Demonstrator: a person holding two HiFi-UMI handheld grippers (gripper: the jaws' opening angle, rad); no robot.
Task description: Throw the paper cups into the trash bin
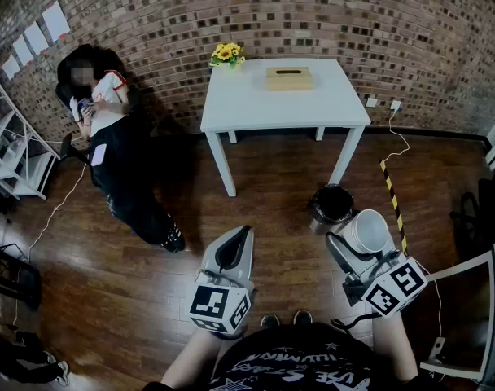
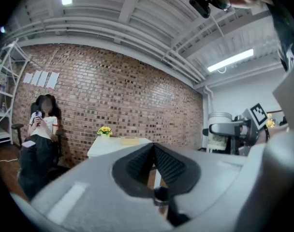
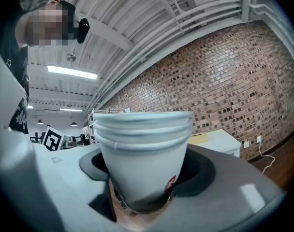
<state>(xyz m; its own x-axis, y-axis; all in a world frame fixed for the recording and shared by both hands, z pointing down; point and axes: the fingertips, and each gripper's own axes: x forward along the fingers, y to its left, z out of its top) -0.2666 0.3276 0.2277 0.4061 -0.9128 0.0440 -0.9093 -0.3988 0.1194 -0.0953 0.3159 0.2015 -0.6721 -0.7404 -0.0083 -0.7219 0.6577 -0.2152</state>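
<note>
Camera setup: one high on the head, two level on the grippers.
Head view looks steeply down on the floor (image 1: 133, 292), white table (image 1: 256, 104) and brick wall (image 1: 329, 23), with the left gripper (image 1: 244, 235) and right gripper (image 1: 363, 241) close at its lower edge. Left gripper view faces level toward that table and wall, well off. Right gripper view sits hard against the paper cups (image 3: 142, 153), with the same table and wall to the right.

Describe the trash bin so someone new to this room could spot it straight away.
Find the white table against the brick wall. On the wood floor before its right front leg stands the trash bin. It is small, round and dark, unlike the white paper cups beside it, just left of the yellow-and-black striped tape.
</note>
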